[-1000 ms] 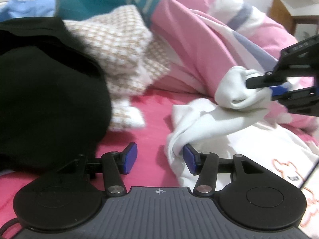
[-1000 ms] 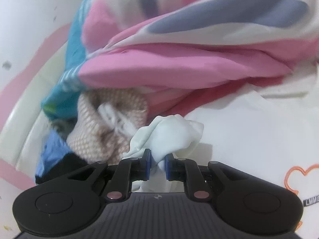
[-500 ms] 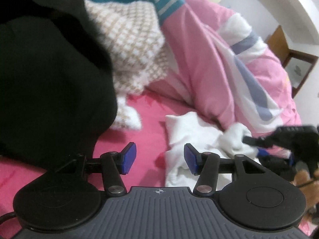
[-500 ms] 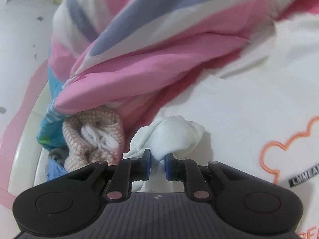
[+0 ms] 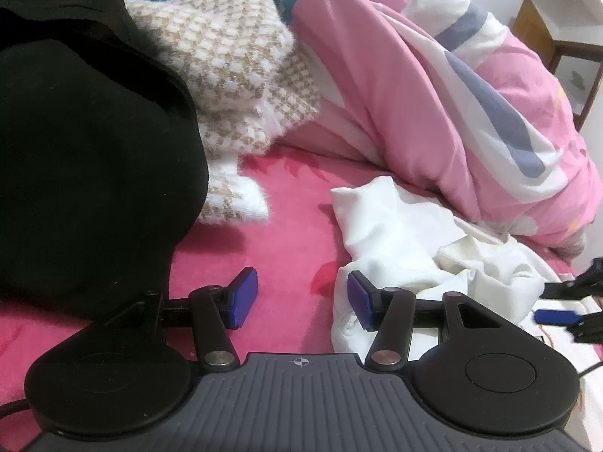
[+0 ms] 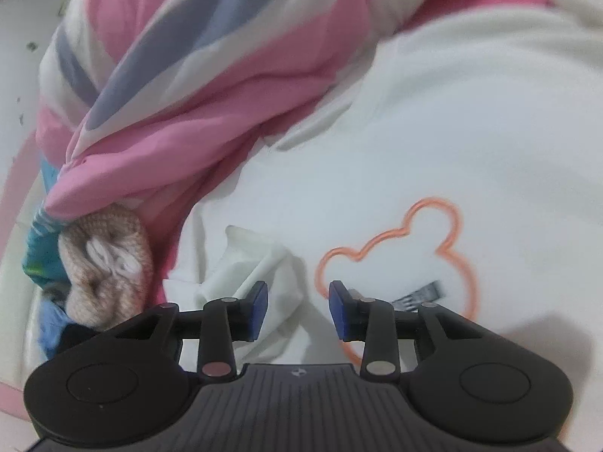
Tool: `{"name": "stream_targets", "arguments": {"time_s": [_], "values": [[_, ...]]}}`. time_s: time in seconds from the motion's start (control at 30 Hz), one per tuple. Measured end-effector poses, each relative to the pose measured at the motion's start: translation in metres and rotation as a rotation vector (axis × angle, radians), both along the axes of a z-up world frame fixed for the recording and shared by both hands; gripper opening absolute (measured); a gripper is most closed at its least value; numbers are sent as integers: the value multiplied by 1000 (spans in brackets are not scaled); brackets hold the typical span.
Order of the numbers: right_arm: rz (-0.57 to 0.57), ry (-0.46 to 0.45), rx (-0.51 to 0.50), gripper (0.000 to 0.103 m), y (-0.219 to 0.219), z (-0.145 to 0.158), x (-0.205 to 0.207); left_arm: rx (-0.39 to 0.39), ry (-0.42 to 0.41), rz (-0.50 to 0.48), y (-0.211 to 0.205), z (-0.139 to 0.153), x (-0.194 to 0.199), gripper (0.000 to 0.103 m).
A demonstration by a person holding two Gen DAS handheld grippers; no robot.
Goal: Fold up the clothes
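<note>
**Letting go of the white shirt's bunched corner**

My right gripper (image 6: 297, 310) has its jaws opening, the crumpled fold lying between them but unpinched. My left gripper (image 5: 301, 301) stands released over the pink bed (image 5: 286, 233), beside the white shirt (image 6: 433, 150), which is spread along the bed's quilt-side edge. Next, I judge, I need a fresh grasp on an edge.

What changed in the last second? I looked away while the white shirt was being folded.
The right tool carried a pinched fold of the white shirt down onto the shirt's printed front and let it go; its jaws are opening, with nothing gripped between them. The released fold now lies crumpled beside the orange outline. The left tool stayed open by the shirt's edge, gripping nothing. The black garment, checked sweater and pink quilt lie as before.
</note>
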State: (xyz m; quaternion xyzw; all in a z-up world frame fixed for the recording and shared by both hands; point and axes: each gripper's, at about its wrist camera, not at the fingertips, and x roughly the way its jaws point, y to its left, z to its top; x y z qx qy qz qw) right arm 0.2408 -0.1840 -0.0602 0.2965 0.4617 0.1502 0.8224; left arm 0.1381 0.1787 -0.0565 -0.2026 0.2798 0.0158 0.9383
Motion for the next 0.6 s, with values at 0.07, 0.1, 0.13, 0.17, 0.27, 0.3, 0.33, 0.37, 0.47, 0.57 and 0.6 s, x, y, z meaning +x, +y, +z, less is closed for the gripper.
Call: {"name": "stream_targets", "arguments": {"time_s": [0.07, 0.1, 0.13, 0.17, 0.27, 0.3, 0.33, 0.37, 0.47, 0.57, 0.6], "values": [[14, -45, -34, 46, 0, 14, -7, 2, 0, 0, 0, 0, 0, 53], [24, -73, -45, 51, 2, 20, -9, 5, 0, 0, 0, 0, 0, 53], [36, -102, -58, 56, 5, 26, -10, 9, -1, 0, -1, 0, 0, 53], [63, -132, -85, 60, 11, 33, -8, 12, -1, 0, -1, 0, 0, 53], [150, -175, -153, 70, 37, 45, 12, 18, -3, 0, -1, 0, 0, 53], [179, -180, -173, 72, 46, 47, 20, 17, -3, 0, -1, -1, 0, 53], [202, -170, -187, 72, 56, 47, 31, 17, -2, 0, -1, -1, 0, 53], [215, -156, -211, 72, 66, 45, 42, 17, -2, 0, -1, -1, 1, 53], [252, -96, -292, 70, 90, 28, 72, 23, -2, -2, -2, -1, 1, 53], [317, -32, -340, 31, 105, 11, 85, 25, -2, -3, -2, -2, 2, 53], [324, -50, -341, 16, 106, 13, 80, 24, -1, -4, -2, -1, 2, 53]]}}
